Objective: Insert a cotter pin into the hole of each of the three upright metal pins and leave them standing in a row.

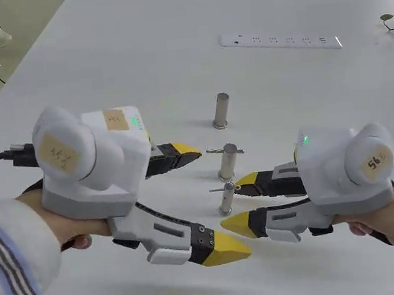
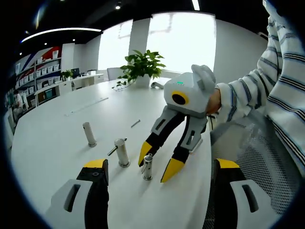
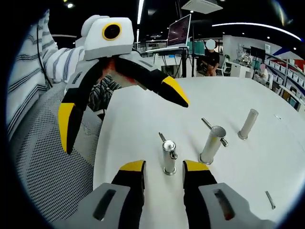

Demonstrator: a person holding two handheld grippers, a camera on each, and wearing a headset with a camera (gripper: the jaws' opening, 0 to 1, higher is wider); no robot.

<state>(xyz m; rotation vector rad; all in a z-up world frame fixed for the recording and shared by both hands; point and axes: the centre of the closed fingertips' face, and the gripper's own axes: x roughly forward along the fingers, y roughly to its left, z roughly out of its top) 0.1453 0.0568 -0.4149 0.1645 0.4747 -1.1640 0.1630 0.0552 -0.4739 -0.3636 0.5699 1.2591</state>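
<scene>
Head view: Two grippers are hovering at a row of three upright metal pins on a white workbench (image 1: 106, 52). The near pin (image 1: 227, 199) and middle pin (image 1: 228, 161) are each wearing a fitted cotter pin (image 1: 219, 151), while the far pin (image 1: 221, 111) is standing bare.
Left gripper view: The left gripper (image 2: 160, 168) is holding its jaws wide and gripping nothing. A loose cotter pin (image 2: 136, 123) is lying on the table beyond the row.
Right gripper view: The right gripper (image 3: 164, 168) is bracketing the near pin with narrow-set jaws, seemingly just short of touching.
Handling: The loose cotter pin is looking thin, light, stiff and slippery. It is likely calling for a firm pinch near one end, with the tip left free. The far pin is looking ready to topple, so bracing its shaft seems wise.
</scene>
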